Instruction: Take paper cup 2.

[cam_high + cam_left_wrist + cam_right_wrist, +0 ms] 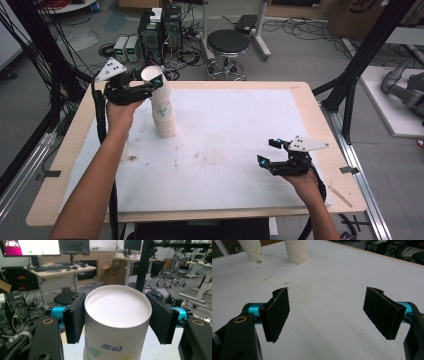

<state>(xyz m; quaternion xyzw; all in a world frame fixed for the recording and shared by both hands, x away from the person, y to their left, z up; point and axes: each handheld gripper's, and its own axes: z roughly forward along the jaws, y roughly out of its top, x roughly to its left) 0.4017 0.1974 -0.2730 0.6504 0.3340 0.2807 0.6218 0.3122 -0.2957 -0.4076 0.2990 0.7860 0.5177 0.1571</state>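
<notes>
A: Nearest us, the person's right forearm comes in low on the right, and the right tool (272, 152) hovers just above the white sheet on the counter (300, 90), jaws spread wide with nothing between them

B: And the left one?

A: The left tool (150, 82) is at the far left, its two pads pressed on opposite sides of the top paper cup (117, 322), just under its upturned base. That cup sits bottom-up on the stack of paper cups (164, 112), which stands on the sheet close beside the left hand (120, 107)

B: So the top cup is being taken off the stack. What worries you?

A: I'd say the cups are nested tightly. If the pads squeeze hard, the thin wall may buckle and bind on the cup beneath, so two come up together

B: Or the whole stack tips?

A: Likely, if the pull goes sideways instead of straight up; the column is tall and narrow, and the right tool is well apart from it, not steadying it

B: And too light a squeeze?

A: Then the smooth wall could slide between the pads and the cup would drop back crooked
</notes>
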